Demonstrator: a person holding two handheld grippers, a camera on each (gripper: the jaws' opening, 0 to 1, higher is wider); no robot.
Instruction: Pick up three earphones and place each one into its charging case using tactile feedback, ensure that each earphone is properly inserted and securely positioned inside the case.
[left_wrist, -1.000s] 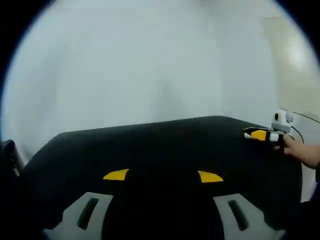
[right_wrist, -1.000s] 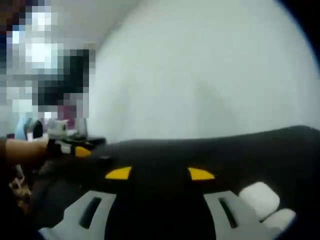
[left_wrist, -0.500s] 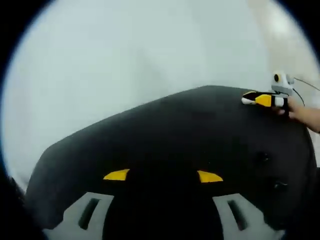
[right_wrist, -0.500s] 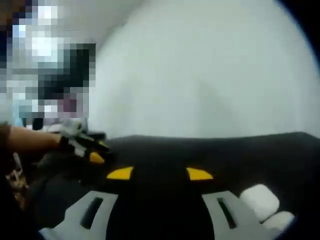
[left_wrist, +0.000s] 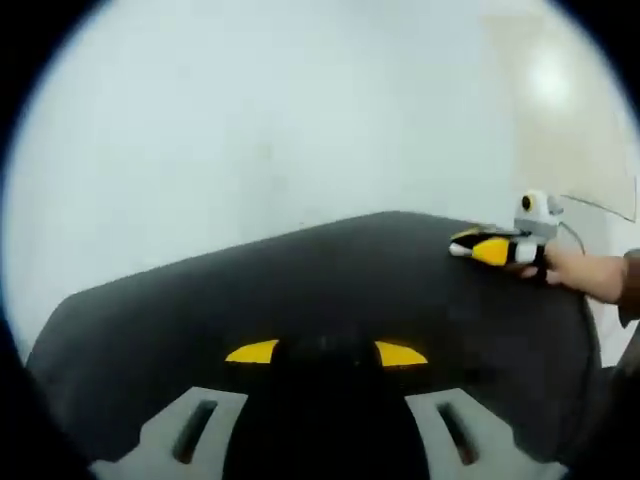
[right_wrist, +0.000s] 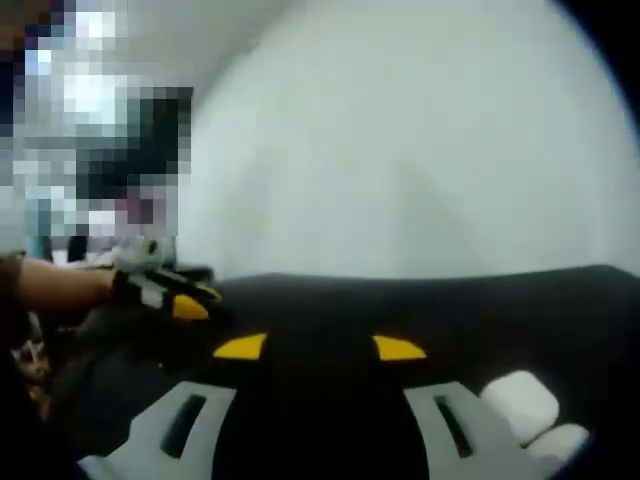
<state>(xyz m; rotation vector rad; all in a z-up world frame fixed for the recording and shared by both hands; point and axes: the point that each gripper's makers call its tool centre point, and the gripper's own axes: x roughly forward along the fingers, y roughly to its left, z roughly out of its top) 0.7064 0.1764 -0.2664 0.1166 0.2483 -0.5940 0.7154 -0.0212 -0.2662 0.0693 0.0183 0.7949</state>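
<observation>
In the left gripper view, the left gripper rose from the bottom edge over a black mat. Its two grey jaws stood well apart, each ending in a yellow tip, with nothing between them. The mat spread dark and bare across the middle of the view, and a pale wall stood behind it. At the mat's far right edge the right gripper came in from the right, held by a hand; its yellow and black tips pointed left over the mat. Whether those small tips were apart or together could not be told there.

In the right gripper view, at the left edge, a hand held the left gripper low over the mat, its yellow tip pointing right. In the middle, the right gripper rose from the bottom with its grey jaws spread wide and empty, yellow tips apart. At the lower right, just beside the right-hand jaw, two white rounded things lay on the mat, touching or nearly so: a larger one and a smaller one closer to the camera. They were blurred; they may have been a case and an earphone, but that could not be told.
</observation>
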